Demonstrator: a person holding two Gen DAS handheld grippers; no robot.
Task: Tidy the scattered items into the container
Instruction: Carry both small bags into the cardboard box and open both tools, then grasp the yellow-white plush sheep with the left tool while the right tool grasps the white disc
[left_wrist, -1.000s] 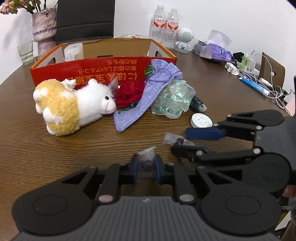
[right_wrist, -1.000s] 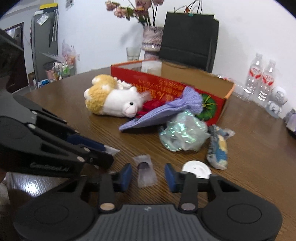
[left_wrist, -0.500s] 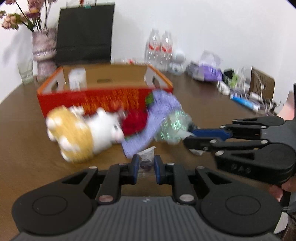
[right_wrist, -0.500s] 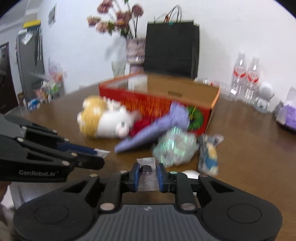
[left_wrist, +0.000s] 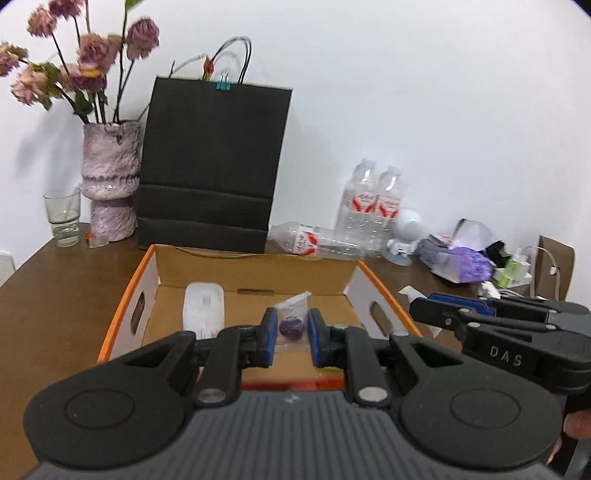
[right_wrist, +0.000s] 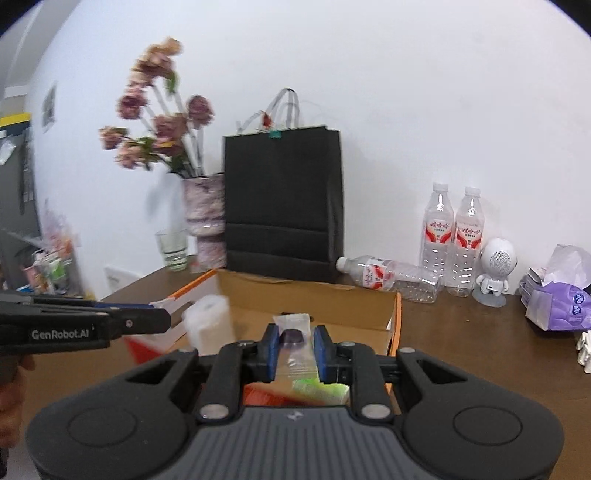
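My left gripper (left_wrist: 290, 332) is shut on a small clear packet (left_wrist: 291, 322) with a dark purple piece inside, held over the open cardboard box (left_wrist: 255, 273) with orange rims. A white object (left_wrist: 204, 308) lies inside the box at the left. My right gripper (right_wrist: 294, 347) is shut on a similar clear packet (right_wrist: 292, 338) with a dark piece, held over the box's near right corner (right_wrist: 394, 325). Each gripper shows from the side in the other's view, the right one (left_wrist: 436, 312) to my right, the left one (right_wrist: 155, 319) to my left.
Behind the box stand a black paper bag (left_wrist: 212, 166), a vase of dried flowers (left_wrist: 110, 184), a glass (left_wrist: 66, 218), water bottles (left_wrist: 376, 206), one lying down (left_wrist: 317, 240), and a white robot figure (right_wrist: 495, 269). Purple tissue packs (right_wrist: 557, 302) and clutter sit right.
Both grippers have risen from the table with their packets and moved forward over the box. The plush toy and cloth items have dropped out of view below.
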